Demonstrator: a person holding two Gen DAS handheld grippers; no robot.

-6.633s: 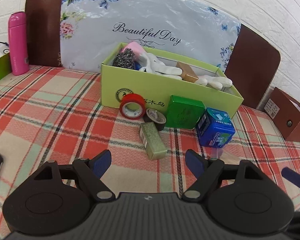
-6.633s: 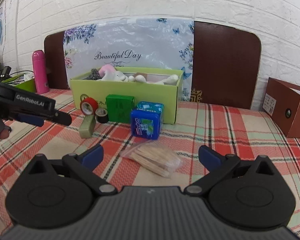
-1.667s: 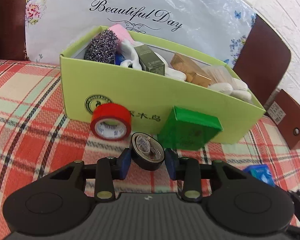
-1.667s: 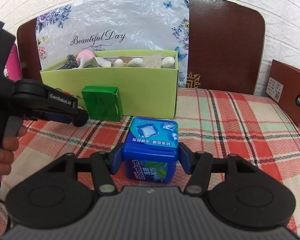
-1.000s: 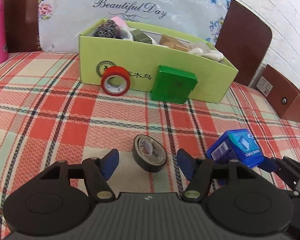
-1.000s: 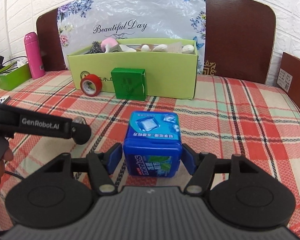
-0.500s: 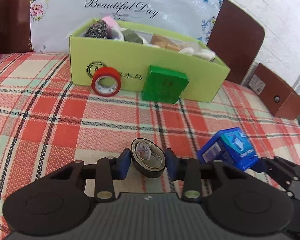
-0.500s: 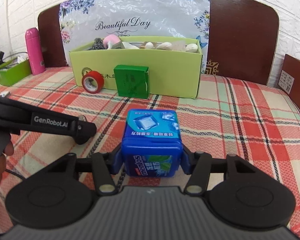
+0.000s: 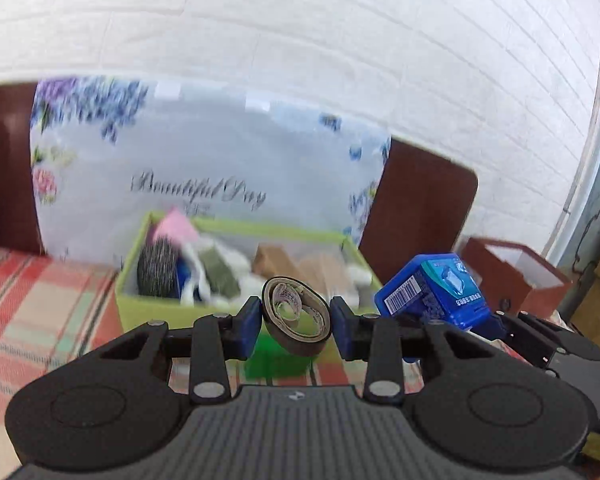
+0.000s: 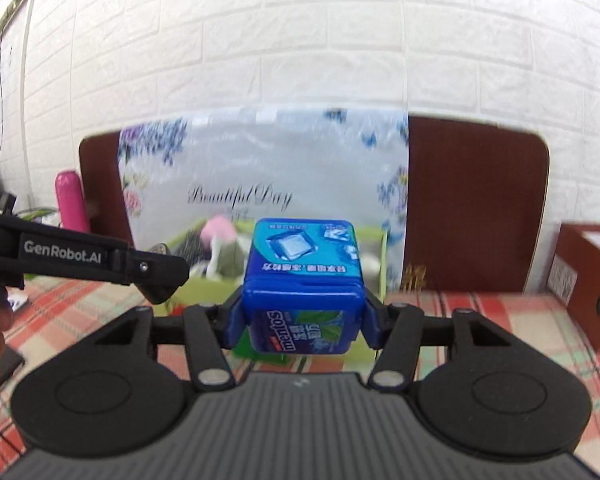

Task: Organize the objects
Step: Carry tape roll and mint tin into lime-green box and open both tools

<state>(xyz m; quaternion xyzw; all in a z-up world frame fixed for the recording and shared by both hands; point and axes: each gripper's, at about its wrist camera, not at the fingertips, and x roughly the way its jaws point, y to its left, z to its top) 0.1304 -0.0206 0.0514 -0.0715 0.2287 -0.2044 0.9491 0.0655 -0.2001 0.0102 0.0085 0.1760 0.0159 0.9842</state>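
Observation:
My left gripper [image 9: 295, 323] is shut on a black tape roll [image 9: 296, 320] and holds it in the air before the lime-green box [image 9: 148, 312], which holds a scrubber, gloves and small boxes. My right gripper [image 10: 302, 320] is shut on a blue Mentos gum box [image 10: 302, 280], also lifted; the gum box shows in the left wrist view [image 9: 432, 290] at the right. A green box [image 9: 274, 360] stands against the lime box front, partly hidden by the tape. The left gripper's arm [image 10: 80, 258] crosses the right wrist view.
A floral "Beautiful Day" bag [image 9: 204, 168] and brown chair backs [image 10: 476, 204] stand behind the box. A brown open box [image 9: 516, 276] sits at the right. A pink bottle [image 10: 71, 202] stands far left on the plaid cloth [image 9: 40, 308].
Both grippers have risen off the table with the tape roll and the gum box and moved towards the lime-green box. The view is blurred by motion.

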